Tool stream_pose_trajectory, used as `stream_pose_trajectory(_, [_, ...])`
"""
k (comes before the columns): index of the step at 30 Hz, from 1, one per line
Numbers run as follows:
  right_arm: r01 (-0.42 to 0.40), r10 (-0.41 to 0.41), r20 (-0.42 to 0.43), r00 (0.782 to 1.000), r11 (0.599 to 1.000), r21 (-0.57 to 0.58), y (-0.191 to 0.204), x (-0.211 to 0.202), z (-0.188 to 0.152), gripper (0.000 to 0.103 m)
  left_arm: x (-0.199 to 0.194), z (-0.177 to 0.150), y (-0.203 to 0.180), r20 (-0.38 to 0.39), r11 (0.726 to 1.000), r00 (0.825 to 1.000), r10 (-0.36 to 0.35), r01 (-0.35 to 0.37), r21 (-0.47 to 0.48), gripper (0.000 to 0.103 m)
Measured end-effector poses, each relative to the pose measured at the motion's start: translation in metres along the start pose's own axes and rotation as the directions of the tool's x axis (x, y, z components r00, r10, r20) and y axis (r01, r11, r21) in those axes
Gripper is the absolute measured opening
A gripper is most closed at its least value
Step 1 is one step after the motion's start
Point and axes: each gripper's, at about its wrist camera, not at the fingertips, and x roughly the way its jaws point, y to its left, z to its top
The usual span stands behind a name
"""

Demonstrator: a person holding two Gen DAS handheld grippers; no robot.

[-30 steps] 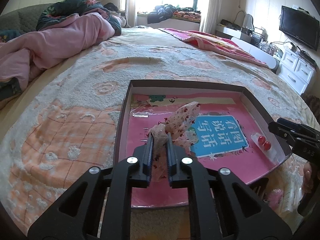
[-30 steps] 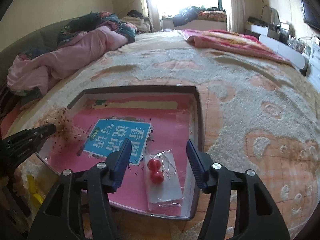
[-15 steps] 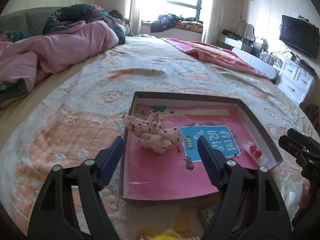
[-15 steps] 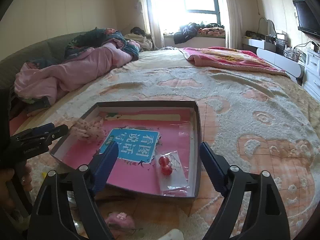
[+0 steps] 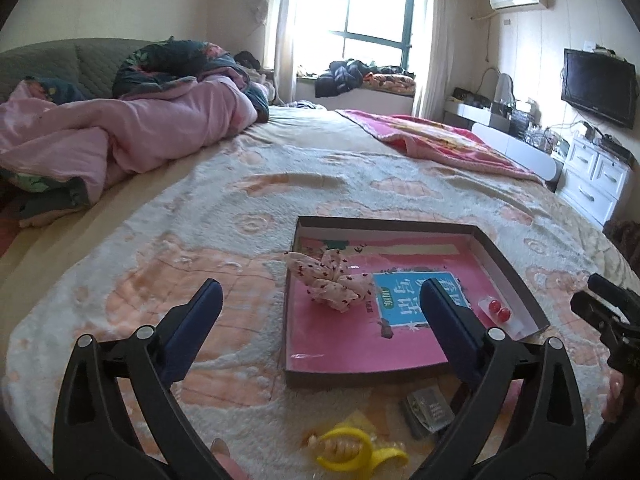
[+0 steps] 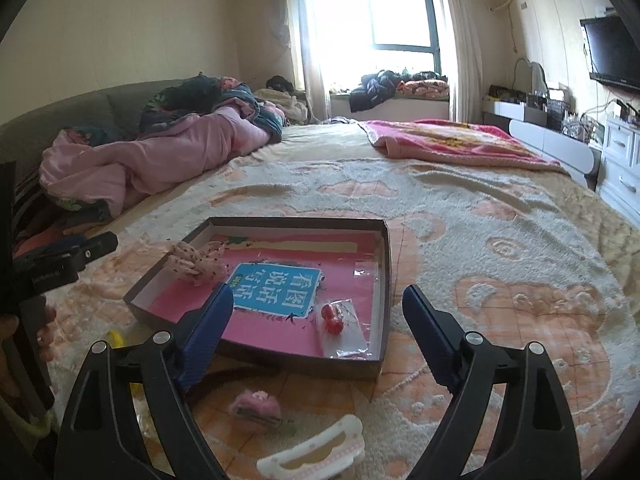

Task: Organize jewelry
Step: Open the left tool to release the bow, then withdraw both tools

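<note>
A shallow pink-lined box (image 5: 298, 378) (image 6: 384, 264) lies on the bed. Inside it lie a pink dotted scrunchie (image 5: 332, 284) (image 6: 196, 266) at the left and a clear bag of red bead earrings (image 5: 500, 310) (image 6: 340, 328) at the right. My left gripper (image 5: 320, 300) is open and empty, above the bed in front of the box. My right gripper (image 6: 318, 304) is open and empty, in front of the box. Loose on the blanket: a yellow hair claw (image 5: 352, 450), a small dark clip (image 5: 428, 410), a pink fluffy clip (image 6: 256, 404), a white-pink hair claw (image 6: 316, 450).
The box stands on a fleecy peach-and-white blanket (image 5: 200, 240). A pink quilt (image 5: 120, 136) is heaped at the far left, a red blanket (image 5: 432, 140) at the far right. White drawers (image 5: 592, 184) and a television (image 5: 598, 86) stand beyond the bed.
My left gripper opened and let go of the scrunchie, which now lies in the box. Both grippers have drawn back from the box and risen.
</note>
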Motion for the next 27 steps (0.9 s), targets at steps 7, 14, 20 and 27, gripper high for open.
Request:
stream_pose_trajectory(7, [-0.014,0.014,0.011,1.000,0.999,-0.037,0.008,-0.020,-0.008,0.084,-0.020,-0.001,0.005,0.028,1.000,1.000,0.006,-0.006,-0.028,0.091])
stream_pose_trajectory(14, [-0.029,0.028,-0.002,1.000,0.997,-0.069,0.018,-0.032,-0.021,0.084,-0.036,-0.011,0.014,0.028,0.999,0.999,0.015,-0.014,-0.042,0.091])
stream_pose_trajectory(20, [-0.034,0.032,-0.022,0.999,0.996,-0.081,0.023,-0.039,-0.032,0.084,-0.047,-0.022,0.023,0.028,0.998,0.999,0.021,-0.020,-0.056,0.091])
stream_pose_trajectory(27, [-0.042,0.037,-0.050,0.998,0.995,-0.090,0.028,-0.044,-0.045,0.084,-0.056,-0.037,0.028,-0.004,0.999,0.999,0.037,-0.037,-0.038,0.091])
